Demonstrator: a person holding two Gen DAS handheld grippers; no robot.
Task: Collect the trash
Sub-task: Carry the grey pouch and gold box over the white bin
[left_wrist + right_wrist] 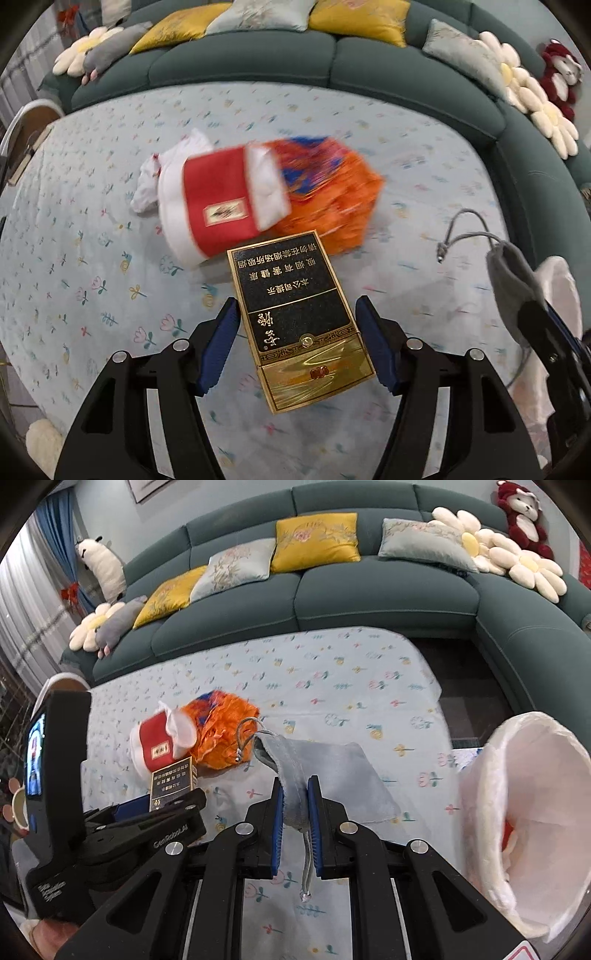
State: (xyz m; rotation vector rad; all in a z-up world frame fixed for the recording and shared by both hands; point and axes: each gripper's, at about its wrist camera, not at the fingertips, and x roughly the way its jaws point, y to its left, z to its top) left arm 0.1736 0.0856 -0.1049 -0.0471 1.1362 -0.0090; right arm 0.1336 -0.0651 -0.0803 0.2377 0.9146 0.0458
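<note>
The left gripper [297,347] points steeply down over a table covered by a pale blue flower-printed cloth [92,258]. Its blue ribbed pads stand partly apart with a flat black-and-gold cigarette box [295,314] between them. The left pad lies against the box's edge; the right pad shows a clear gap, so no firm grip can be confirmed. The box appears tilted, with its gold end nearest the camera.

Just beyond the box lie a red-and-white paper cup [218,199] on its side and, touching it, a crumpled orange-and-blue snack wrapper [332,199] (both blurred in the left wrist view). A wad of white tissue [147,184] sits at the cup's far end.

The right gripper [295,808] is nearly closed, its pads clamped on the gathered neck of a grey fabric drawstring pouch [295,771]. The pouch's body lies spread toward the right behind the fingers, one cord [307,864] hangs down between the jaws, and a loop of cord [245,734] stands up at the pouch's mouth.

To the right, off the table edge, a bin lined with a white plastic bag [535,812] gapes open, with something red and white inside.

A dark green sectional sofa [369,602] with yellow and grey cushions curves behind the table.
</note>
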